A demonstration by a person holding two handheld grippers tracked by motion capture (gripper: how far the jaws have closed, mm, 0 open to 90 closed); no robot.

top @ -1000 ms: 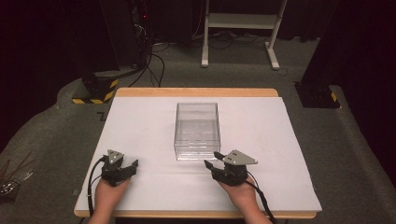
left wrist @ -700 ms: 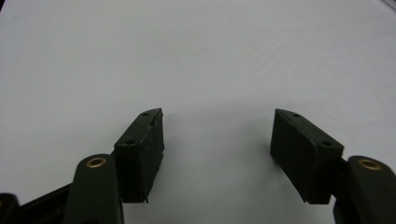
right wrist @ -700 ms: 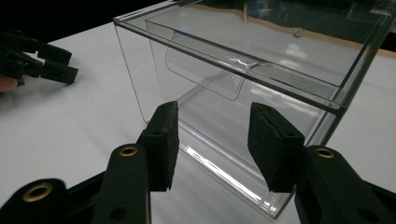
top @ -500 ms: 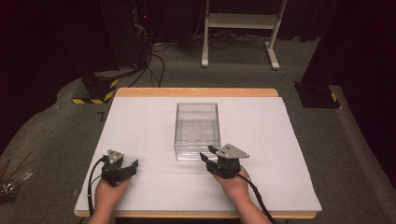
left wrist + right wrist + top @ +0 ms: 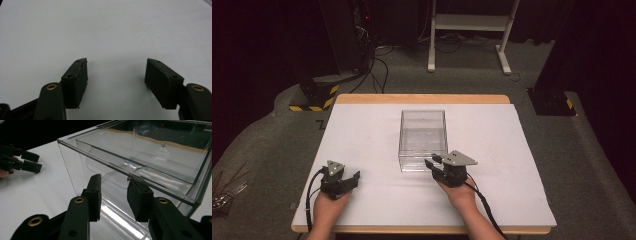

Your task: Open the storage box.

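Note:
A clear plastic box (image 5: 423, 132) stands in the middle of the white table (image 5: 512, 150). My right gripper (image 5: 431, 161) sits at the box's near wall, by its right part. In the right gripper view its jaws (image 5: 113, 191) have just been closing and still stand apart. The box (image 5: 150, 152) and its curved cut-out show through the gap, and the pads (image 5: 95, 195) press on nothing. My left gripper (image 5: 353, 178) rests near the table's front left, open. In the left gripper view it (image 5: 116, 72) has only bare white table between its fingers.
The left gripper (image 5: 30, 161) shows far off in the right gripper view. Beyond the table's wooden far edge (image 5: 422, 98) stand a white frame (image 5: 469, 30), black stands and cables. Thin tools (image 5: 224, 195) lie on the floor at left.
My right gripper has moved left and forward to the box's near wall, and its jaws have narrowed. The left gripper has stayed put.

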